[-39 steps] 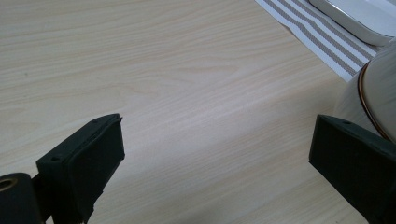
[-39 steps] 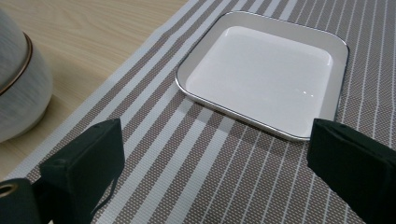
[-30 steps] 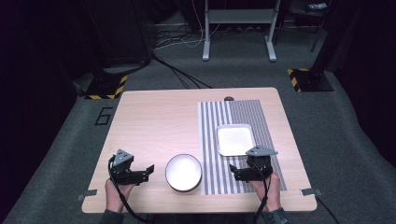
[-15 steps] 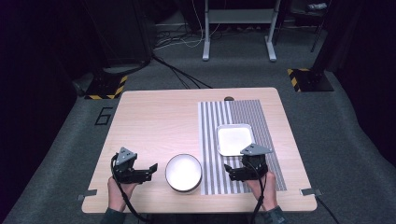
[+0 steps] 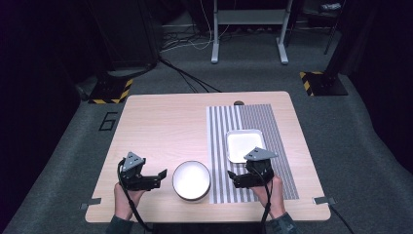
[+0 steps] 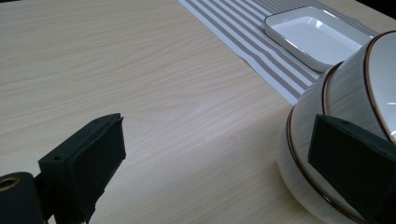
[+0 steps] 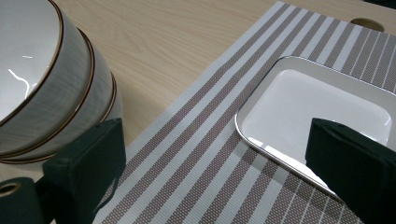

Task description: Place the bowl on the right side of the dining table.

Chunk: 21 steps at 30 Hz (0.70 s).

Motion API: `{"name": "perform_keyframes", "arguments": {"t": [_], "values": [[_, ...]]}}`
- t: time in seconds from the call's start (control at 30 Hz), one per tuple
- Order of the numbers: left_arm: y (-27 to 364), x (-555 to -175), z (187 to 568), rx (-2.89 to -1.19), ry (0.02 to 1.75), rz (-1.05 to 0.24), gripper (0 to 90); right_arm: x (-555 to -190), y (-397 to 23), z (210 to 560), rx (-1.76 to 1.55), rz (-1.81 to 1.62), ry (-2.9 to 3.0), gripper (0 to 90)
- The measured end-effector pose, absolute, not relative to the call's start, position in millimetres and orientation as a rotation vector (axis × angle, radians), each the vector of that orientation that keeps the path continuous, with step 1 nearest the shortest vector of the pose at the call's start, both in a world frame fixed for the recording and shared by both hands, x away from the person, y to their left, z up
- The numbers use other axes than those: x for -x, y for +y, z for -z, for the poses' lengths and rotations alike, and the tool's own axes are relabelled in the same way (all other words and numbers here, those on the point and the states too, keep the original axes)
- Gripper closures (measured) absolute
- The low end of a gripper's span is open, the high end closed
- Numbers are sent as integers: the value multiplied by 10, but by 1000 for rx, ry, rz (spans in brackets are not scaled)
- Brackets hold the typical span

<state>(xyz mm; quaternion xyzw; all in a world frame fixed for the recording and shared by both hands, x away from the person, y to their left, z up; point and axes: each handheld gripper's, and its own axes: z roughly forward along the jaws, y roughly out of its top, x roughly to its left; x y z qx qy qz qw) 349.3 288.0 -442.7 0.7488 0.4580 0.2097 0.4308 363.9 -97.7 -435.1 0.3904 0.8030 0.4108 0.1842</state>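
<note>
We judge this as the approach step: both tools flank the stack of bowls [image 5: 191, 181], which stands at the near edge of the bench [image 5: 160, 126], just beside the striped mat [image 5: 246, 146]. Our left tool [image 5: 158, 175] is wide open, one jaw already beside the bowls' wall; our right tool [image 5: 234, 176] is also wide open, over the mat near the white tray [image 5: 245, 145]. Next we should probably close in on a bowl rim and grip it squarely.
</note>
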Motion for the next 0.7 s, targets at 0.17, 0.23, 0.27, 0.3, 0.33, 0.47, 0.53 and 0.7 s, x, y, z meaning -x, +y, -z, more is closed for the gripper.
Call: {"name": "perform_keyframes", "arguments": {"t": [0.17, 0.23, 0.27, 0.3, 0.33, 0.47, 0.53, 0.7], "values": [[2840, -3492, 4382, -1863, 1124, -517, 37, -3650, -901, 4299, -1072, -1166, 2280, 44], [2825, -3492, 4365, -1861, 1119, -513, 37, -3660, -867, 4281, -1062, -1169, 2285, 46], [2820, -3492, 4356, -1861, 1115, -514, 37, -3666, -852, 4271, -1058, -1172, 2289, 46], [2815, -3492, 4346, -1860, 1113, -513, 39, -3668, -837, 4260, -1053, -1176, 2292, 46], [2810, -3491, 4337, -1856, 1111, -513, 39, -3670, -824, 4247, -1046, -1178, 2294, 46], [2783, -3484, 4302, -1852, 1095, -509, 39, -3668, -770, 4201, -1028, -1196, 2296, 47], [2764, -3482, 4289, -1851, 1088, -506, 39, -3665, -741, 4181, -1017, -1202, 2299, 48], [2725, -3488, 4258, -1852, 1059, -495, 38, -3666, -675, 4137, -995, -1220, 2309, 56]]}}
